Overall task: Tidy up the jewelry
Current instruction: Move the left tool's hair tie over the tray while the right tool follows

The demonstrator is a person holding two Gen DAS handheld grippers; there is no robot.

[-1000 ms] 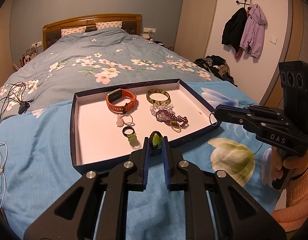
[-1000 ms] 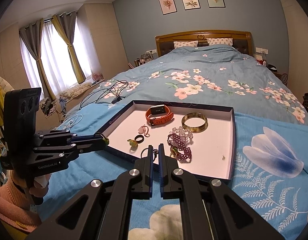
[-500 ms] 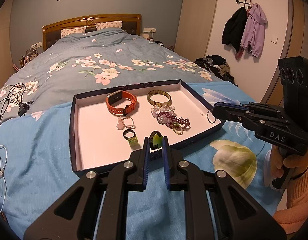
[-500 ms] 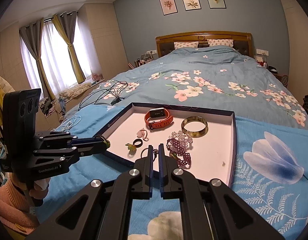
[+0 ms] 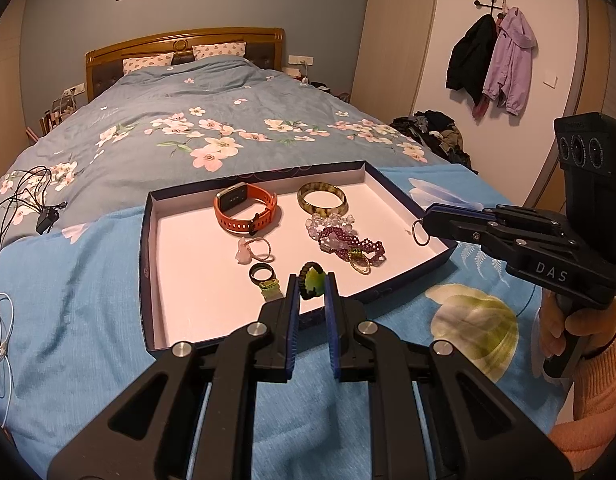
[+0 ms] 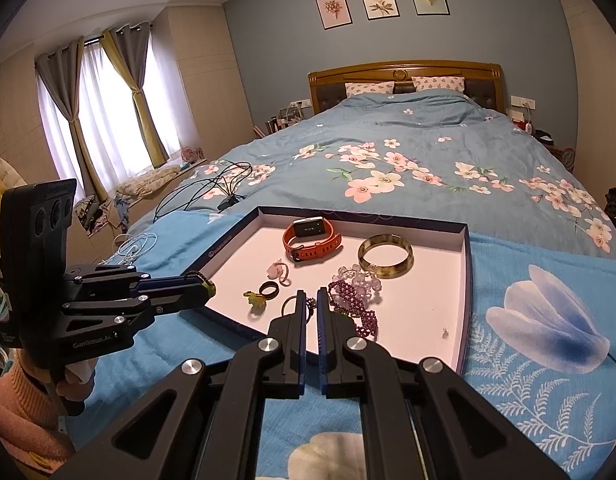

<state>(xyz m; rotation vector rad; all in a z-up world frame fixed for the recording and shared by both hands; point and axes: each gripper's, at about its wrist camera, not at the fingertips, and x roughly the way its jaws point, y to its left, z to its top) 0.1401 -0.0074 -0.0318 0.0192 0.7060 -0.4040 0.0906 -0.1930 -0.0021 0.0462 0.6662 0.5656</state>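
Over the tray's near edge, the left gripper pinches a green-stone ring; the right gripper clamps a thin metal ring.

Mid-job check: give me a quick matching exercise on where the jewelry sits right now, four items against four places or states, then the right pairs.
Items:
1. green-stone ring
2. thin metal ring
3. orange watch
4. purple bead bracelet

Places or states:
A. lying at the far side of the tray, left of the amber bangle
B. pinched in the left gripper
C. heaped in the tray just nearer than the bangle
D. pinched at the tip of the right gripper

Pairs: 1-B, 2-D, 3-A, 4-C
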